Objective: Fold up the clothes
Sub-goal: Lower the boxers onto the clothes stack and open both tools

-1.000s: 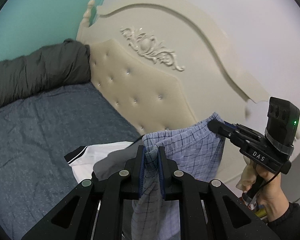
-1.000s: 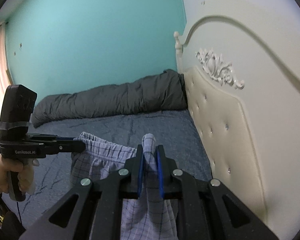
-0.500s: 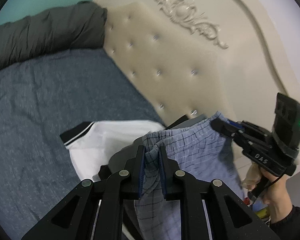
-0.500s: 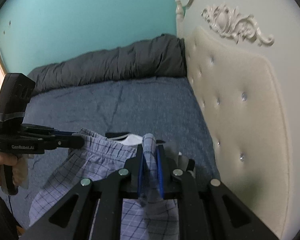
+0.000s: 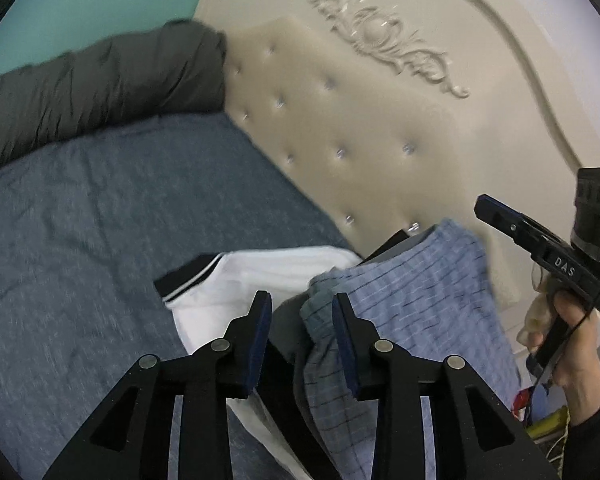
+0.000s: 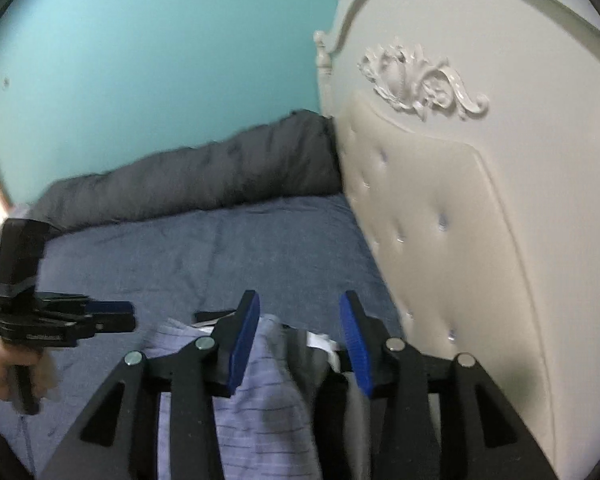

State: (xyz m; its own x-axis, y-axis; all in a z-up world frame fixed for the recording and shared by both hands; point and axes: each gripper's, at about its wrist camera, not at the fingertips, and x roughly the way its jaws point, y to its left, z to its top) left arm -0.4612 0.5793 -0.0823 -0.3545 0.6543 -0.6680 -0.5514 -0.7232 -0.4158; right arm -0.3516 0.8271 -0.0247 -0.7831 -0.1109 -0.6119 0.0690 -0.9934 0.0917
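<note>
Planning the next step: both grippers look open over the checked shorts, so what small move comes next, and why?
Probably draw both grippers back. The left gripper and right gripper have just been opening, and the checked shorts lie on the clothes pile, loose between the pads.

shorts [image 5: 416,292] atop shirt [image 5: 276,276] on bed [image 5: 100,216], beside headboard [image 5: 372,128]

Turquoise wall [image 6: 160,60], far. Cream tufted headboard [image 6: 440,220] with carved scroll ornament [image 6: 416,80], right. Blue-grey bedsheet [image 5: 100,220]; rolled dark grey duvet [image 5: 100,84] along far wall.
</note>
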